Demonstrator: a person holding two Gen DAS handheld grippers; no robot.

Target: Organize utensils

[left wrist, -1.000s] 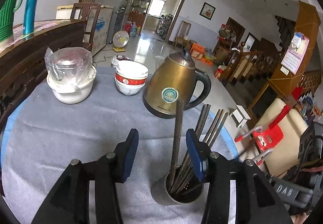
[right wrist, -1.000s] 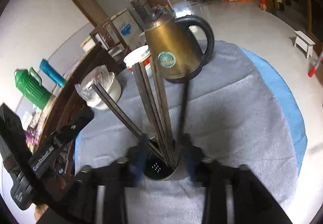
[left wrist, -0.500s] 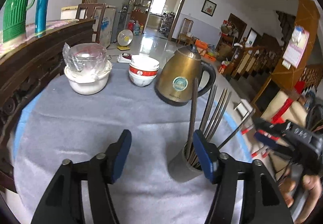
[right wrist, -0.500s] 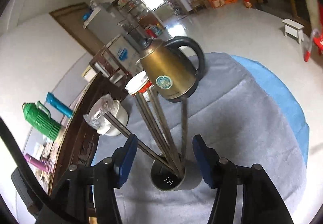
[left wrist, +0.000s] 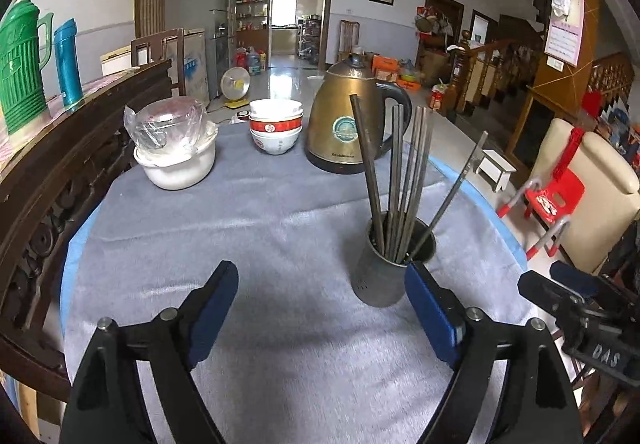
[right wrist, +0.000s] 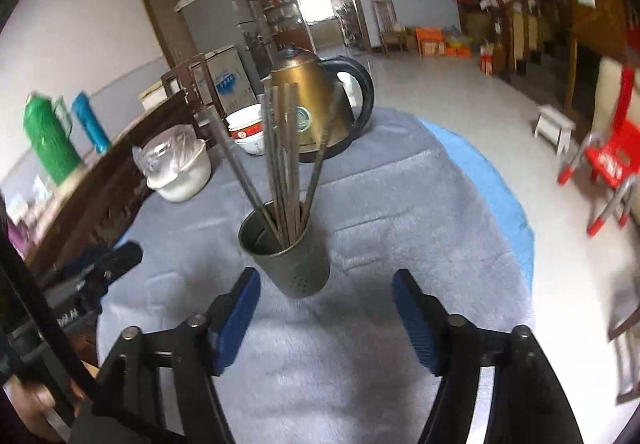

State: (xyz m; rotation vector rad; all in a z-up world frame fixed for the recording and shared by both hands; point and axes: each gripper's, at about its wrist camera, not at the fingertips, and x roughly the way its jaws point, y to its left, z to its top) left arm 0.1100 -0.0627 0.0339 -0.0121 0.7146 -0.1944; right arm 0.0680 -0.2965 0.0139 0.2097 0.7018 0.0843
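A grey metal holder cup stands upright on the grey tablecloth with several metal chopsticks fanned out of it. My left gripper hangs in front of it, jaws opening wide with nothing between them; the cup is just beyond the right fingertip. In the right wrist view the same cup and chopsticks stand just past my right gripper, whose jaws are also opening and hold nothing. Each gripper shows at the edge of the other's view.
A brass-coloured kettle, stacked red-and-white bowls and a white pot covered in plastic wrap stand at the table's far side. A dark wooden sideboard with a green jug runs along the left. Red chair at right.
Both grippers have backed away from the holder cup and spread their jaws wider. The chopstick that stood between the left fingers now rests in the cup with the others.
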